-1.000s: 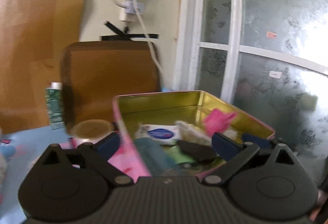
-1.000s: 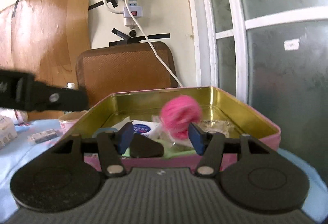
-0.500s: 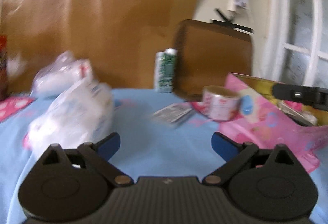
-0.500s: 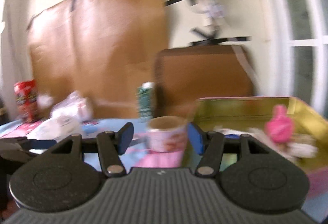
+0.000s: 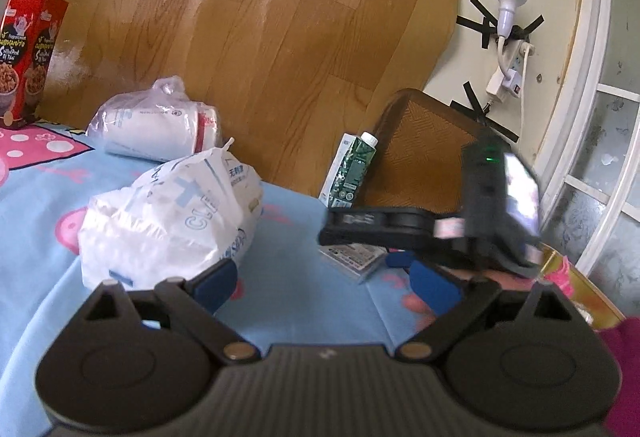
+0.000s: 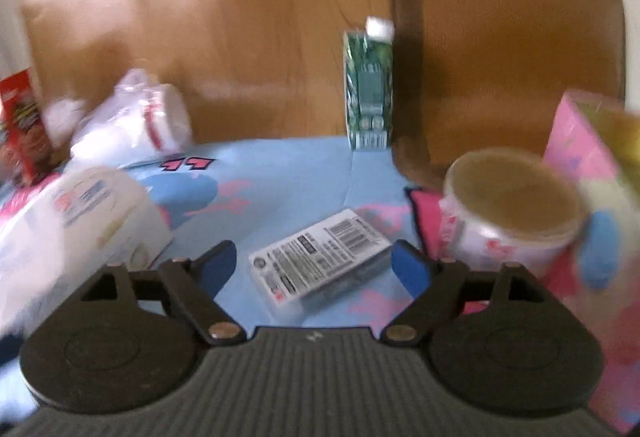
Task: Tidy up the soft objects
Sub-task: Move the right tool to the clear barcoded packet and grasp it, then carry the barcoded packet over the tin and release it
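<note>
Both views have been swung off the tin; right gripper (image 6: 312, 269) jaws have just been opened wide, nothing pinched, flat packet (image 6: 320, 257) lying between them on the counter (image 6: 280, 165). Left gripper (image 5: 324, 285) is held open, empty, tissue bag (image 5: 172, 213) just ahead-left, likely next pick. Tape roll (image 6: 516, 213) sits right.

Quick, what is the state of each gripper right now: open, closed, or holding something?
Left gripper: open, jaws wide, nothing between them.
Right gripper: open, jaws have just been opening, holding nothing; a small flat packet lies on the tablecloth beyond them.
</note>
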Available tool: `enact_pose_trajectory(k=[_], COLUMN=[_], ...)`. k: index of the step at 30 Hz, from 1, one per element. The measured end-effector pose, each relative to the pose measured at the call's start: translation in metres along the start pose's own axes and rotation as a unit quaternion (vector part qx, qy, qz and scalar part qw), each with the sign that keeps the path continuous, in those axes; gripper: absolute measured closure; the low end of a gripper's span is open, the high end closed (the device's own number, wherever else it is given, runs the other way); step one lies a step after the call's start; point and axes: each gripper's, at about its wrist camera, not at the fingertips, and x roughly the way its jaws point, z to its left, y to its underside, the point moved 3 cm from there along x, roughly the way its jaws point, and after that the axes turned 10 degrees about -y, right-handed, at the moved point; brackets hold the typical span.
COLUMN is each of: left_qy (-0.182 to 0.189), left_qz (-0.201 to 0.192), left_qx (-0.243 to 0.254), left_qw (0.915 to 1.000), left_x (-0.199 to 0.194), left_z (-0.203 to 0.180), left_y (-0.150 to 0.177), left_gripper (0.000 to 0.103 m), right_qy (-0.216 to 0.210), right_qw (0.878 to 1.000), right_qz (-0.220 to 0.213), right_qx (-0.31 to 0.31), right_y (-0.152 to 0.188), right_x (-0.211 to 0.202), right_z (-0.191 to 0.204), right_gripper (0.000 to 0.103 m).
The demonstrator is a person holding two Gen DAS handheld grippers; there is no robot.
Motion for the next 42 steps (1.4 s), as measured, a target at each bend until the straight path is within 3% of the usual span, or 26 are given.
enact_pose_trajectory(k=[2,4,8,13,19,22,25,26,27,29,31,33,34,35,36,40,41,42], left_qy=[0.002,0.003,0.006,0.009,0.031,0.074,0.14,0.152,0.157,0.147,0.126,0.12,0.119,0.118,0.117,0.13,0.113,0.105], left_qz=[0.001,0.002,0.004,0.003,0.011,0.053,0.131,0.155,0.181,0.225,0.242,0.249,0.253,0.256,0.257,0.26,0.249,0.243], left_qx=[-0.001,-0.002,-0.003,0.004,0.039,0.06,0.031,0.031,0.037,0.047,0.043,0.033,0.028,0.023,0.023,0.051,0.071,0.084], left_qw=[1.0,1.0,1.0,1.0,0.9987,0.994,0.981,0.9756,0.9701,0.962,0.9611,0.9604,0.9597,0.9592,0.959,0.9555,0.9593,0.9606], left_x=[-0.001,-0.001,0.0,-0.001,-0.002,-0.001,-0.001,-0.001,0.001,0.007,0.009,0.009,0.01,0.011,0.012,0.011,0.008,0.009], left_z=[0.0,0.001,0.001,-0.001,-0.013,-0.028,-0.047,-0.057,-0.067,-0.081,-0.086,-0.085,-0.085,-0.085,-0.086,-0.103,-0.11,-0.115], left_y=[0.0,0.001,0.0,0.001,0.005,0.011,0.022,0.027,0.032,0.04,0.042,0.041,0.042,0.042,0.042,0.047,0.049,0.05], left_gripper=[0.006,0.006,0.006,0.006,0.007,0.015,0.019,0.02,0.023,0.025,0.026,0.026,0.026,0.025,0.024,0.023,0.023,0.023], right_qy=[0.013,0.035,0.021,-0.023,-0.067,-0.069,-0.056,-0.051,-0.044,-0.042,-0.033,-0.046,-0.054,-0.061,-0.067,-0.088,-0.097,-0.1], right_qw=[1.0,0.999,0.999,0.999,0.994,0.994,0.993,0.993,0.993,0.992,0.993,0.994,0.994,0.994,0.995,0.993,0.993,0.992], right_qz=[0.011,0.013,0.013,0.02,0.02,0.007,-0.021,-0.033,-0.052,-0.064,-0.052,-0.052,-0.049,-0.044,-0.036,-0.032,-0.029,-0.026], right_qx=[0.02,0.0,-0.023,-0.039,-0.081,-0.086,-0.098,-0.1,-0.101,-0.1,-0.099,-0.089,-0.082,-0.075,-0.067,-0.067,-0.068,-0.078], right_y=[-0.001,-0.001,0.003,0.028,0.082,0.104,0.122,0.126,0.126,0.122,0.121,0.124,0.124,0.126,0.127,0.134,0.135,0.135], right_x=[0.014,0.02,0.013,-0.022,-0.099,-0.132,-0.156,-0.161,-0.166,-0.171,-0.168,-0.17,-0.171,-0.173,-0.173,-0.173,-0.172,-0.171], right_z=[-0.002,0.001,0.004,0.003,0.002,-0.01,-0.016,-0.018,-0.02,-0.022,-0.026,-0.031,-0.033,-0.033,-0.035,-0.035,-0.032,-0.027], right_gripper=[0.012,0.014,0.032,0.036,0.036,0.036,0.042,0.057,0.067,0.076,0.083,0.077,0.069,0.044,0.032,0.033,0.04,0.04])
